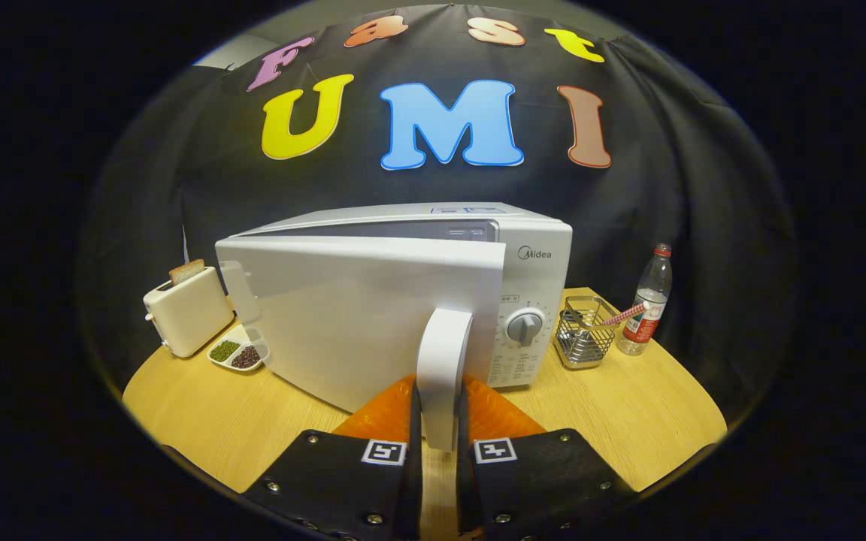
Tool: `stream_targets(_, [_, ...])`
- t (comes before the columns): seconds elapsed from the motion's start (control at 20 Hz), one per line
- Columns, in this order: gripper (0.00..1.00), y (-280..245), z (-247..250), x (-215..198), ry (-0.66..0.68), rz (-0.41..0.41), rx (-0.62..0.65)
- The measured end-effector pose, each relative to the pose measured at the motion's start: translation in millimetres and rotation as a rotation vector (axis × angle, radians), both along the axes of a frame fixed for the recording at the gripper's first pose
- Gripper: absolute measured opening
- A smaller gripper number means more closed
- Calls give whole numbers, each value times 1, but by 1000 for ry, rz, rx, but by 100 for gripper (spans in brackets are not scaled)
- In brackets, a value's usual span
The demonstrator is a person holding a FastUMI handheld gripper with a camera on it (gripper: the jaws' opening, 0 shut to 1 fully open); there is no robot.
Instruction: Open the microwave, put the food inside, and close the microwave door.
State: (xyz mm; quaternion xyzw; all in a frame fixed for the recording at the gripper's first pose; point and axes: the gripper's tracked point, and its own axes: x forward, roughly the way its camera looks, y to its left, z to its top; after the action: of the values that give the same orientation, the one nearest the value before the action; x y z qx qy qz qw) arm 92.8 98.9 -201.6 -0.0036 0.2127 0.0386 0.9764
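The gripper point(439, 409) clamps the microwave door handle point(444, 353); swung door point(358, 315) hides the cavity.

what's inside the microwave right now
Cannot tell: the part-open door covers the microwave cavity; a dark strip shows above the door. The gripper jaws are closed on the door handle.

Even overhead light, bright on microwave point(403, 300) door and the table point(628, 421) around it. Soft shadows beside microwave. Cloth behind it dim. Strong fisheye bending; focus sharp.
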Motion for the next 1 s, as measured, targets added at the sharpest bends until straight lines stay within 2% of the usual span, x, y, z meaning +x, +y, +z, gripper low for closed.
stream_targets(0.4, [23,32,0,-55,9,-34,-14])
stream_targets(1.0, [23,101,-32,-137,82,16,-17])
